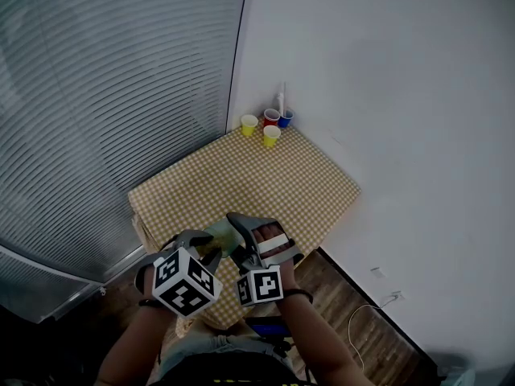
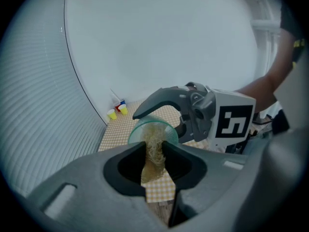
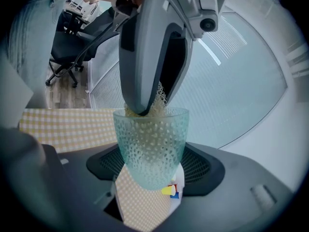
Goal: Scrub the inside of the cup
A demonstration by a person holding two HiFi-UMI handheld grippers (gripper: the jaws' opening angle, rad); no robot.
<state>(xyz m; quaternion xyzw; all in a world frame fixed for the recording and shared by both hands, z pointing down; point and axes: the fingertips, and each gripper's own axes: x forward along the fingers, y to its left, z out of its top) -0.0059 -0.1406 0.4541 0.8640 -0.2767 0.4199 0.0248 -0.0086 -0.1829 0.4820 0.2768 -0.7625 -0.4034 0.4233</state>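
**Desk:** Start with the head view. What have you got?

**Operator:** Both tools are low in front of me, off the near edge of the table (image 1: 241,175). My right gripper (image 1: 235,233) has the pale green cup (image 1: 217,236) between its jaws, and my left gripper (image 1: 208,246) noses in at the cup's mouth. Some small cups (image 1: 271,123) sit well beyond both sets of jaws, at the far end. I leave those alone.

**Desk:** And the left gripper view?

**Operator:** My left jaws stand narrow, pinched on a strip of straw-coloured fibrous scrubber (image 2: 153,158). The free end runs forward from the jaw tips and over the cup's rim, so it's inside the mouth. The right gripper sits just beyond, wrapped round the cup.

**Desk:** Right gripper view?

**Operator:** My right jaws stand wide, one pad on each side of the cup's dimpled wall, and the cup sits upright between them. The left tool comes down from above, its tips at the rim, and fibre shows at the top of the cup. I can't tell whether it reaches the bottom.

**Desk:** So how far along are you?

**Operator:** I'd say the cup is held and the scrubber is in, so scrubbing is under way. How much of the wall is covered, I can't judge. Left to do is working round the wall, reaching the base and pulling the scrubber out.
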